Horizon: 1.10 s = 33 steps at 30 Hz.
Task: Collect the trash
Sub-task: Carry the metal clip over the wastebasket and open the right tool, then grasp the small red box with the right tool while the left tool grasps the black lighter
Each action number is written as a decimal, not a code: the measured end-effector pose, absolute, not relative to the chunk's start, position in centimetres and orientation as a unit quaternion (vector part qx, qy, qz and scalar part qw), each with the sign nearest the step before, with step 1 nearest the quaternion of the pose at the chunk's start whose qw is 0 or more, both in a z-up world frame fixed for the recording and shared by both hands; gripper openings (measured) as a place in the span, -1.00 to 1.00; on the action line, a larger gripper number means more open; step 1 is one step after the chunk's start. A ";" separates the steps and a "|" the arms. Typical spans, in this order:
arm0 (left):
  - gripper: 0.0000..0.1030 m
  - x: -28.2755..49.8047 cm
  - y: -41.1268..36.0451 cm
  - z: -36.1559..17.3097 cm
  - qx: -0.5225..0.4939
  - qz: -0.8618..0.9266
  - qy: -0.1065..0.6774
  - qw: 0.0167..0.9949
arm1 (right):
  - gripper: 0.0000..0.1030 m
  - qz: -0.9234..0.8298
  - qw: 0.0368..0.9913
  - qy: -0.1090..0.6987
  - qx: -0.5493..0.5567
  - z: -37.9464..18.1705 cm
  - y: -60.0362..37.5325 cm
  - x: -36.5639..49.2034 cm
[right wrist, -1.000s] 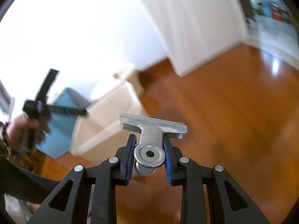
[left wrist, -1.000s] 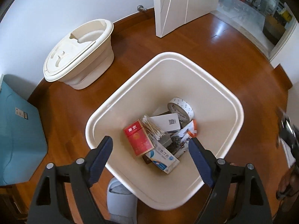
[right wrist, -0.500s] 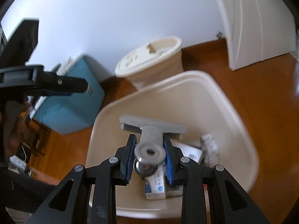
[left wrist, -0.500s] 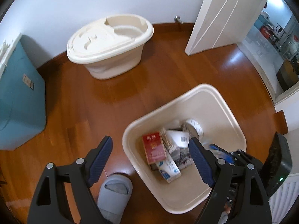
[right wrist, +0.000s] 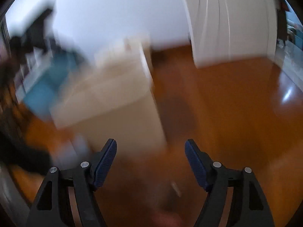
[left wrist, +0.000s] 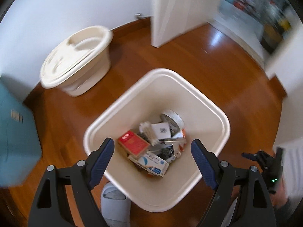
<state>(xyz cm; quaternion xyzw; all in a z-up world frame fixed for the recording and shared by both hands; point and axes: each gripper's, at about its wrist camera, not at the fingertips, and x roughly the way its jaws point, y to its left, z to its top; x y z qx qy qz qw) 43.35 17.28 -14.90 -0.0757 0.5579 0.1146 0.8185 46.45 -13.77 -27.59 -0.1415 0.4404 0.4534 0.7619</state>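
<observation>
A cream trash bin (left wrist: 223, 121) stands on the wooden floor. Inside lie a red cigarette box (left wrist: 132, 144), a white-and-blue carton (left wrist: 153, 162), a tape roll (left wrist: 172, 118), a white QR box (left wrist: 161, 130), cotton swabs and a metal clip (left wrist: 175, 141). My left gripper (left wrist: 152, 152) is open and empty above the bin's near side. My right gripper (right wrist: 150, 159) is open and empty over the floor; its view is blurred, with the bin (right wrist: 117, 109) to its left. It also shows at the left wrist view's right edge (left wrist: 265, 160).
A cream tub with a lid (left wrist: 75, 62) stands by the white wall. A teal box (left wrist: 17, 140) is at the left. A white door (left wrist: 176, 11) stands open to another room. A grey slipper (left wrist: 113, 202) lies beside the bin.
My right gripper has opened and let go of the metal clip, which now lies in the bin. It has swung away to the bin's right. My left gripper has shifted over the bin.
</observation>
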 end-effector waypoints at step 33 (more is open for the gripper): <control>1.00 44.7 -1.4 -24.5 -0.069 0.018 0.666 0.743 | -0.39 0.446 0.677 0.553 -0.193 -41.5 -21.2 39.7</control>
